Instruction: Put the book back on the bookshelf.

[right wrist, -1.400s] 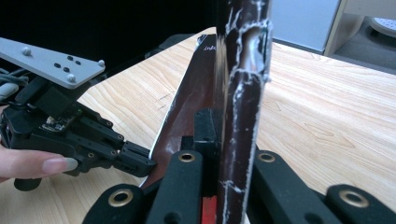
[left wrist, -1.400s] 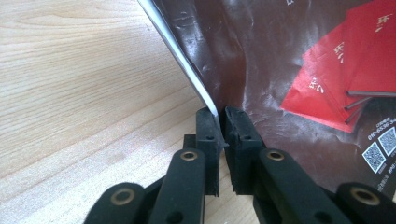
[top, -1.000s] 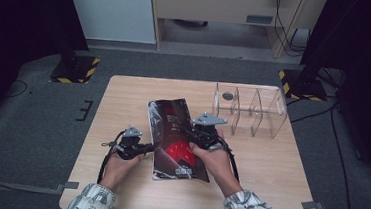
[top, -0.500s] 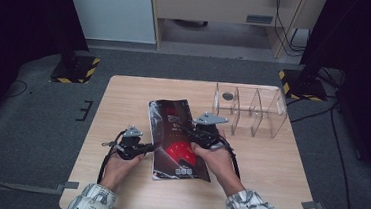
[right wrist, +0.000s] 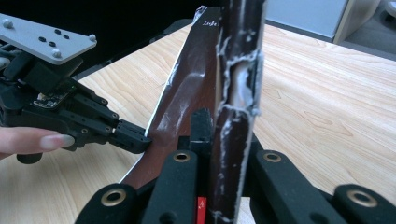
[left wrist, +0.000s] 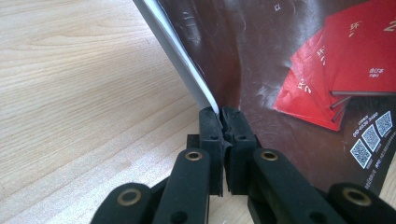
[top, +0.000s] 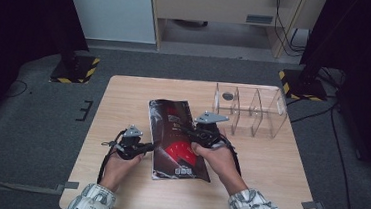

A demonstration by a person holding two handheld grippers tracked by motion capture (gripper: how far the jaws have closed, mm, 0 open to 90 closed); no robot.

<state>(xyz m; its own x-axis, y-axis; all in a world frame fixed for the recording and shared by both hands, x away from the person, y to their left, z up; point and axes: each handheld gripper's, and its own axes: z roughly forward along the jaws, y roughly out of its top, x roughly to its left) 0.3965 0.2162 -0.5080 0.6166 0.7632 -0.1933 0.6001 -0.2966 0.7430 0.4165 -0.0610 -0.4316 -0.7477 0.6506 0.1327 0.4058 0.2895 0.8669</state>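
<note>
Plainly glossy, creased booklet [top: 179, 139] on pale woodgrain table [top: 123, 99].

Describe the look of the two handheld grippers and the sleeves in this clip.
Both the left gripper and the right gripper are black, with linked jaw arms pinned by brass-coloured rivets. Each carries a grey three-cornered plate with small holes on top and trails a black cable. The sleeves bear a busy pale print with dark markings.
</note>
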